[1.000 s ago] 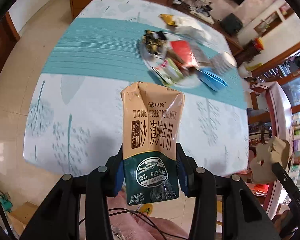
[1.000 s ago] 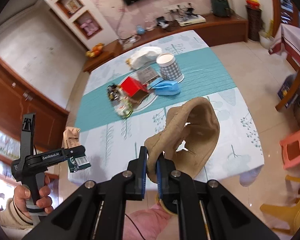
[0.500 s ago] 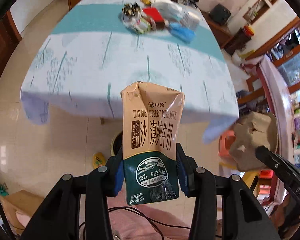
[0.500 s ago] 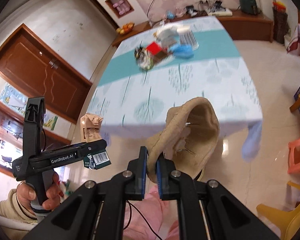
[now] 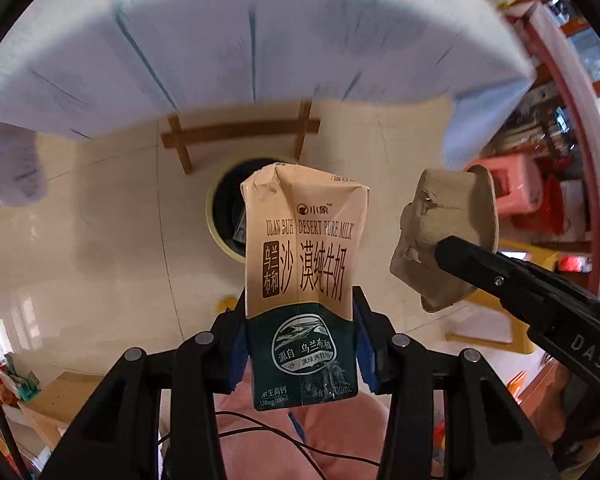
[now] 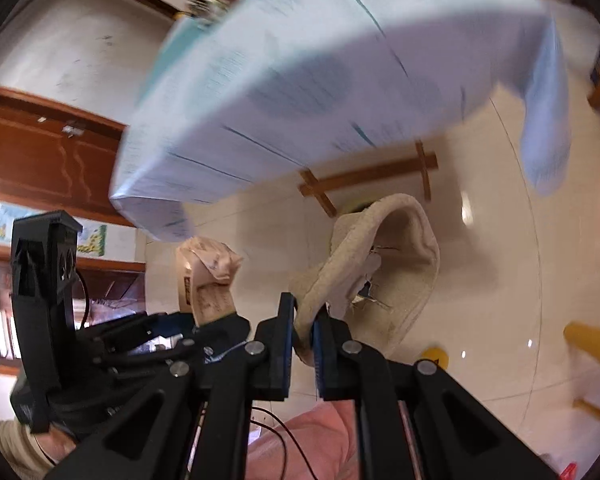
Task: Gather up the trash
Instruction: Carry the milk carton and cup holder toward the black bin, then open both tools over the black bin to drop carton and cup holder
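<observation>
My left gripper (image 5: 300,344) is shut on a tan and dark green milk carton (image 5: 304,272), which stands upright between the blue pads. Right behind the carton on the floor sits a round bin (image 5: 222,216) with a yellow rim and a dark inside. My right gripper (image 6: 302,332) is shut on the edge of a torn beige pulp tray piece (image 6: 392,264). In the left wrist view that tray piece (image 5: 444,236) hangs to the right of the carton, over the floor. The right wrist view shows the left gripper (image 6: 168,328) and milk carton (image 6: 206,276) at the lower left.
The table with its white and blue cloth (image 5: 260,40) overhangs above, its wooden crossbar (image 5: 240,132) just behind the bin. A pink stool (image 5: 512,192) and a yellow chair leg (image 6: 592,340) stand to the right. The person's pink clothing (image 5: 300,440) is below.
Both grippers have sunk from above the table to below its edge, each still holding its piece. The table top's trash has left view and the bin has come into view.
</observation>
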Demonstrator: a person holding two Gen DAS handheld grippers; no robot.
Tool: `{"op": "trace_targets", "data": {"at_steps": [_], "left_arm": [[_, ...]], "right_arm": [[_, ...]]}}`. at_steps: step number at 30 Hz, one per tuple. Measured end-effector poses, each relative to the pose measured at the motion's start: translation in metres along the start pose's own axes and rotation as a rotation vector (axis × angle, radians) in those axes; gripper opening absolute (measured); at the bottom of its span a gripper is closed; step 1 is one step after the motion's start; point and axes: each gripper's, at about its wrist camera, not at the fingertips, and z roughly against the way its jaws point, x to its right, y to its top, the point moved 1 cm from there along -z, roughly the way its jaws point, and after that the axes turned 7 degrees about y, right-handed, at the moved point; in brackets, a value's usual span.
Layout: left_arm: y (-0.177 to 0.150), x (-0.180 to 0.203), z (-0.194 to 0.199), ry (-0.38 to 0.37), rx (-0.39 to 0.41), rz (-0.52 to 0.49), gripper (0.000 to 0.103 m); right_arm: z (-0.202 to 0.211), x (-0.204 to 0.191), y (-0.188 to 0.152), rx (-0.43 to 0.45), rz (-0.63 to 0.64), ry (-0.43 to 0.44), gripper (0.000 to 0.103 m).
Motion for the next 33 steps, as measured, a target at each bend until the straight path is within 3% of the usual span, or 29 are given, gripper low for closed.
{"op": "trace_targets", "data": {"at_steps": [5, 12, 17, 19, 24, 31, 33], "left_arm": [[0.017, -0.010, -0.083, 0.026, -0.050, 0.002, 0.043], [0.051, -0.028, -0.161, 0.002, -0.050, 0.009, 0.044], [0.073, -0.028, -0.186, 0.041, -0.020, -0.019, 0.045], [0.078, -0.032, -0.196, 0.059, -0.021, -0.017, 0.059], [0.082, -0.046, -0.207, 0.075, -0.008, -0.004, 0.076], [0.075, -0.060, -0.196, 0.103, 0.024, 0.016, 0.077], [0.071, -0.066, -0.188, 0.102, 0.040, 0.033, 0.077]], "right_arm": [[-0.055, 0.047, 0.000, -0.005, -0.104, -0.010, 0.009], [-0.118, 0.093, 0.003, 0.008, -0.187, -0.010, 0.009], [-0.148, 0.111, 0.006, 0.000, -0.230, -0.012, 0.009], [-0.159, 0.114, 0.008, -0.007, -0.241, -0.012, 0.009], [-0.173, 0.113, 0.014, -0.013, -0.252, -0.009, 0.009], [-0.183, 0.102, 0.026, -0.027, -0.248, -0.025, 0.013], [-0.184, 0.098, 0.028, -0.024, -0.243, -0.035, 0.027]]}}
